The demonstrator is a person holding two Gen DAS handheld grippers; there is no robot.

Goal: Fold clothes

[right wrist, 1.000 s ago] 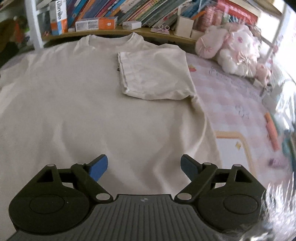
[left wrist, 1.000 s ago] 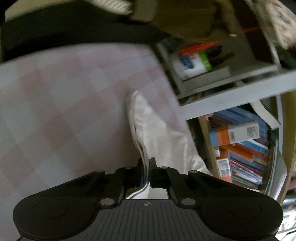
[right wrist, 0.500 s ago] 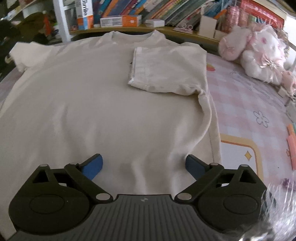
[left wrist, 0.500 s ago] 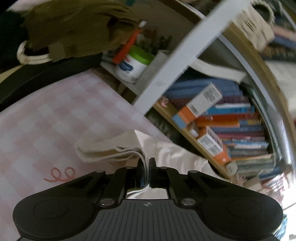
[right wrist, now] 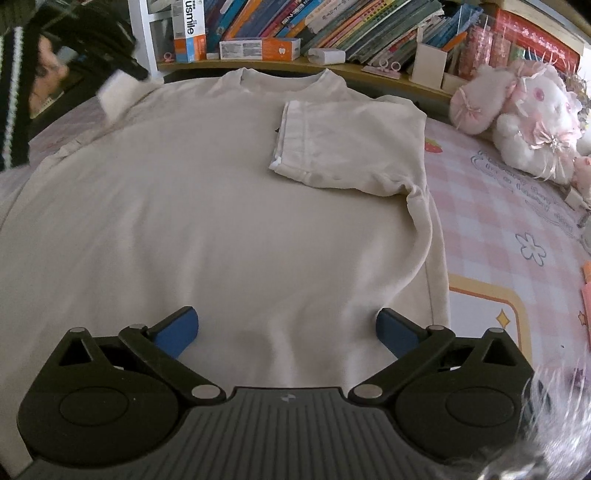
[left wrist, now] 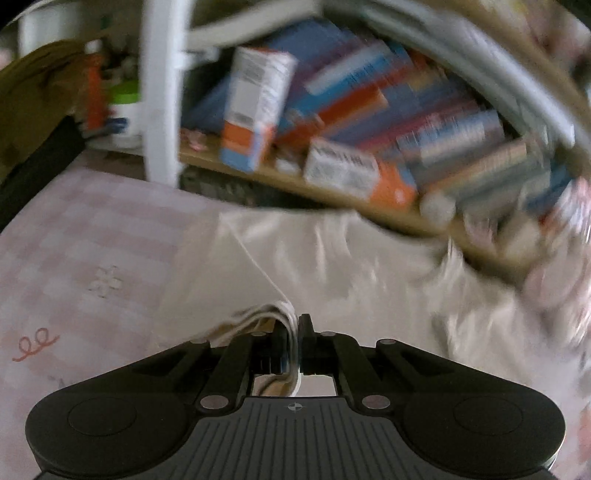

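Note:
A cream T-shirt (right wrist: 221, 203) lies flat on the bed, front up, collar toward the bookshelf. Its right sleeve (right wrist: 351, 144) is folded inward onto the chest. My left gripper (left wrist: 295, 325) is shut on the bunched hem of the left sleeve (left wrist: 266, 314) and holds it above the shirt; the right wrist view shows that sleeve (right wrist: 118, 92) lifted at the top left. My right gripper (right wrist: 286, 328) hovers over the lower body of the shirt. Its jaws are opening wide, with only flat cloth below them and nothing gripped.
A pink checked bedsheet (right wrist: 517, 229) lies under the shirt. A low shelf of books (right wrist: 295, 22) and boxes (right wrist: 188, 33) runs along the far edge, with a white post (left wrist: 162, 92). Pink plush toys (right wrist: 524, 110) sit at the right. A striped dark sleeve (right wrist: 14, 92) is at the left.
My left gripper has swung and rolled with the sleeve, from over the bedsheet toward the shirt's body and the bookshelf. The right gripper's jaws have spread wider and it sits slightly lower.

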